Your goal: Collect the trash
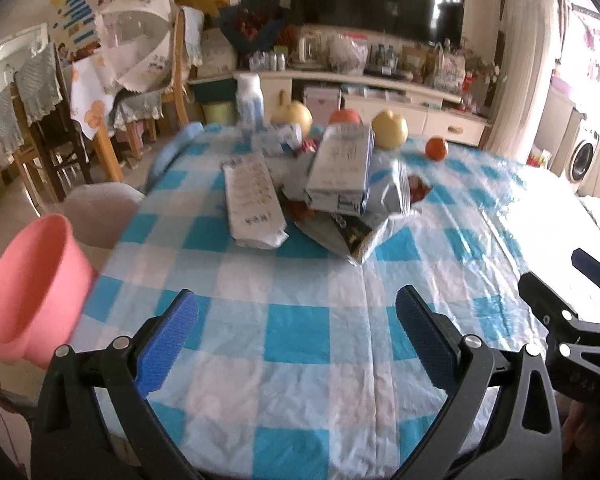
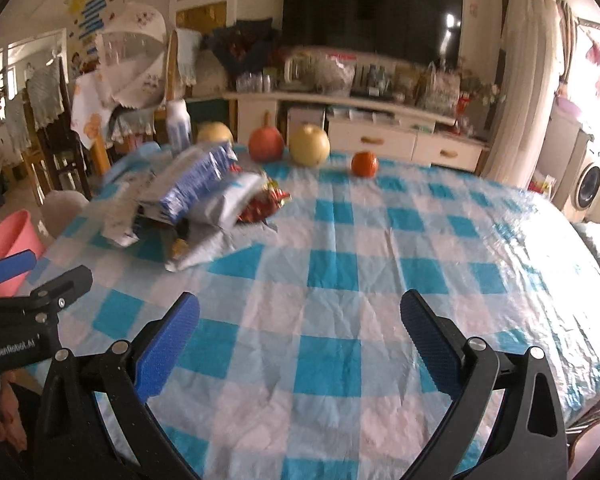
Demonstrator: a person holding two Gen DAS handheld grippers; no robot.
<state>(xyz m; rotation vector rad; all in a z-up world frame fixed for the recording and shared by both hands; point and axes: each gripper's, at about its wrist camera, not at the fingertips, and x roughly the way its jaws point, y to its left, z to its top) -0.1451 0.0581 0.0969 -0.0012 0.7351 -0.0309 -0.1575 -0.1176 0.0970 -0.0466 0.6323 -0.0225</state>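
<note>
A heap of trash lies on the blue-checked table [image 1: 300, 332]: a milk carton [image 1: 340, 168] on top, a flat white packet [image 1: 252, 196] to its left, silver and red snack wrappers [image 1: 360, 232] beneath. The right wrist view shows the same heap [image 2: 196, 196] at the left. A pink bin [image 1: 32, 292] hangs off the table's left edge, also visible as the bin [image 2: 8, 248]. My left gripper [image 1: 296, 332] is open and empty over the near cloth. My right gripper [image 2: 300, 336] is open and empty too, to the right of the left one.
At the table's far edge stand a white bottle [image 1: 250, 100], a pear [image 1: 388, 128], a pomegranate [image 2: 265, 143] and an orange [image 1: 436, 148]. Wooden chairs [image 1: 60, 128] and a white stool [image 1: 100, 216] sit to the left. A TV cabinet [image 1: 380, 92] lines the back wall.
</note>
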